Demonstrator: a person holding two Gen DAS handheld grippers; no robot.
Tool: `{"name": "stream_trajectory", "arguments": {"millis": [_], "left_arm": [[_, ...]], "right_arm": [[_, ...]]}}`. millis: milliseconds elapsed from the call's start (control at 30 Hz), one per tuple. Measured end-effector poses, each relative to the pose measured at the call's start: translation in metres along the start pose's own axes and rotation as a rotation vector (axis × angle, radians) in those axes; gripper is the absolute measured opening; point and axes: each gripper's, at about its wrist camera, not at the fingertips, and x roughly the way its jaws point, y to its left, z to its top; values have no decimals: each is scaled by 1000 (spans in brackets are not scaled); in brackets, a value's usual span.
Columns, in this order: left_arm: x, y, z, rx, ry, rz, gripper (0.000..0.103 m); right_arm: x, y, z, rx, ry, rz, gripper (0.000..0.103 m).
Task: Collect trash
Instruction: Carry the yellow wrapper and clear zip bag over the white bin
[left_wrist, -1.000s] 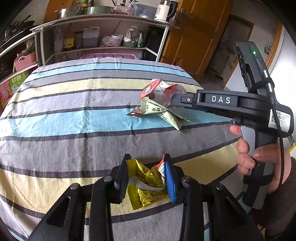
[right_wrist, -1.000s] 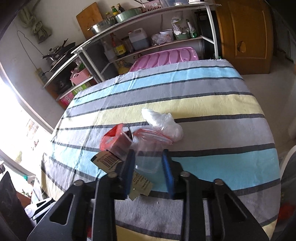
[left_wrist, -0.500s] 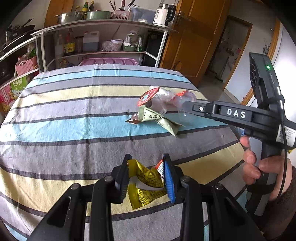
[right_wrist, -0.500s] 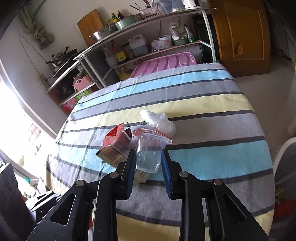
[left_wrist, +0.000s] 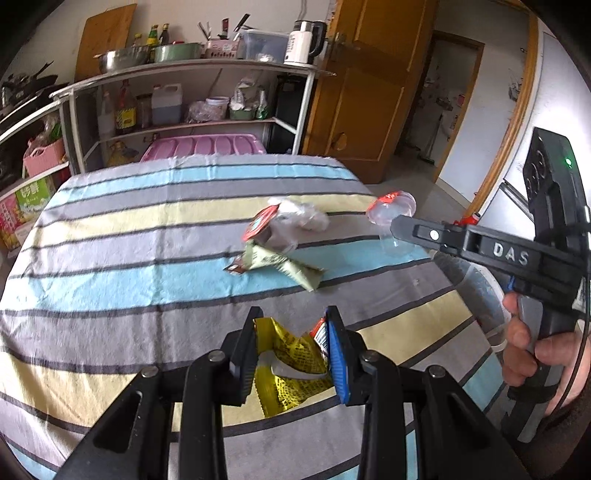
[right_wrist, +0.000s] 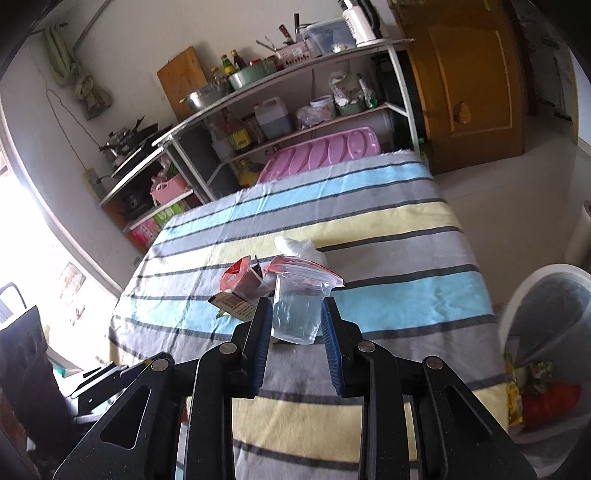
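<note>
Striped tablecloth (left_wrist: 110, 266) carries leftover wrappers; left gripper (left_wrist: 291, 350) pinches a light, crinkly yellow packet (left_wrist: 288, 365), right gripper (right_wrist: 297, 325) clamps a thin clear cup (right_wrist: 297, 310) by its walls, which would likely crush if squeezed hard

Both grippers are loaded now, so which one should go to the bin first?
Right, most likely. Its gripper holds the clear plastic cup, and the white bin shows only in its view, low on its right beside the table. The left gripper holds the yellow wrapper over the table's near side.
</note>
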Motion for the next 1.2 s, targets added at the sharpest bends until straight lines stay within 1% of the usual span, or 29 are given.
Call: {"name": "stream_trajectory", "arguments": {"millis": [267,667,900,967,1067,1200], "left_arm": [[4,-44,12,80,-10,-41,35],[20,-128,29,204,-14,-145,35],[37,-181,35,268,8,-216,35],[42,-194,36,287,20,-235,35],[55,-215,36,310,48,-264,35],[70,-236,35,342,70,-273,35]], "right_arm": [[-42,-29,-8,28,-53,-53,28],[-107,-94,-18,112,-134,-168,28],[-140,-133,-27,168,-166,-243,28],[-148,-145,-31,178,-174,-279,28],[-155,-163,-38,206,-168,-309,28],[-158,-185,-47,232,-147,-352,28]]}}
